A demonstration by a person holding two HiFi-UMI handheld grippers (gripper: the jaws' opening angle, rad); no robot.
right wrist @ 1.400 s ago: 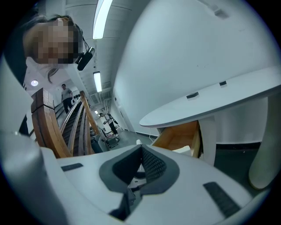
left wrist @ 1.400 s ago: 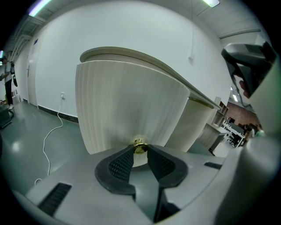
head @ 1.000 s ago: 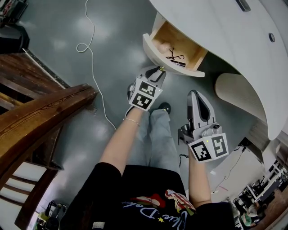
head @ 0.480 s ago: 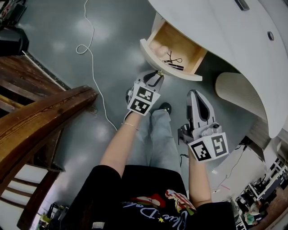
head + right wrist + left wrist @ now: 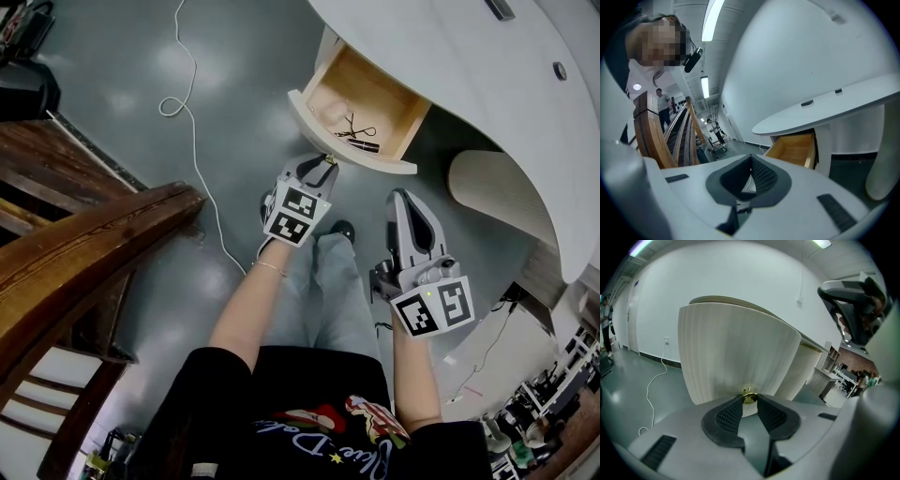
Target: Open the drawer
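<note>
A wooden drawer (image 5: 367, 94) with a cream ribbed, curved front (image 5: 349, 157) stands pulled out from under the white desk (image 5: 469, 75). My left gripper (image 5: 326, 161) is shut on the small brass knob (image 5: 750, 397) on that front (image 5: 736, 357), its pads pinching the knob from both sides. Inside the drawer lie small scissors (image 5: 353, 128) and a dark stick-like item (image 5: 367, 145). My right gripper (image 5: 404, 199) hangs lower right of the drawer, away from it, with its tips together and nothing between them. In the right gripper view (image 5: 751, 158) the open drawer (image 5: 797, 149) shows ahead.
A dark wooden stair railing (image 5: 84, 234) fills the left. A white cable (image 5: 192, 103) runs across the grey floor. A cream ribbed pedestal (image 5: 497, 192) stands under the desk at right. The person's legs and a dark shoe (image 5: 342, 228) are below the grippers.
The drawer has slid a little further out of the desk with my left gripper still on its knob. The right gripper has stayed put.
</note>
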